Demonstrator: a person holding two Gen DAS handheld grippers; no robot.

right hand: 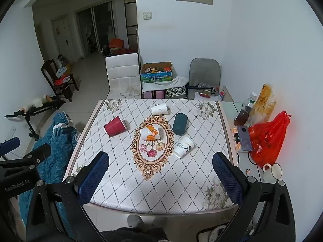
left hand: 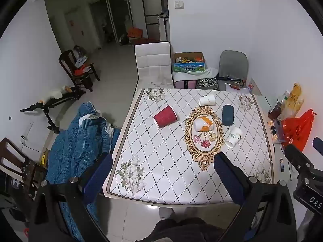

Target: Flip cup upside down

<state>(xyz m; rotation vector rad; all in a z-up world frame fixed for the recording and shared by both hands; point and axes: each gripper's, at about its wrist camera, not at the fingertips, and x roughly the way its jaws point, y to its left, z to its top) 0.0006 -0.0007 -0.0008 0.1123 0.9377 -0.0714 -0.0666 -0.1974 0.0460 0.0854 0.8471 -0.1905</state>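
Left claw [left hand: 162, 173] gaping wide, right claw [right hand: 160, 173] likewise, both unladen

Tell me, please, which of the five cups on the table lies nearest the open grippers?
The white cup with green print, on its side right of the floral oval. The orange-patterned cup, dark blue cup, red cup and plain white cup lie farther back.

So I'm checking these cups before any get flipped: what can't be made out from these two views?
- Red cup: it lies on its side, and its inside is out of sight in both views.
- Dark blue cup: too dark in either view to tell mouth from base.
- Print on the white cup: too small to read in both views.
- Right claw: only its fingertips show in the left wrist view, cut by the frame edge.
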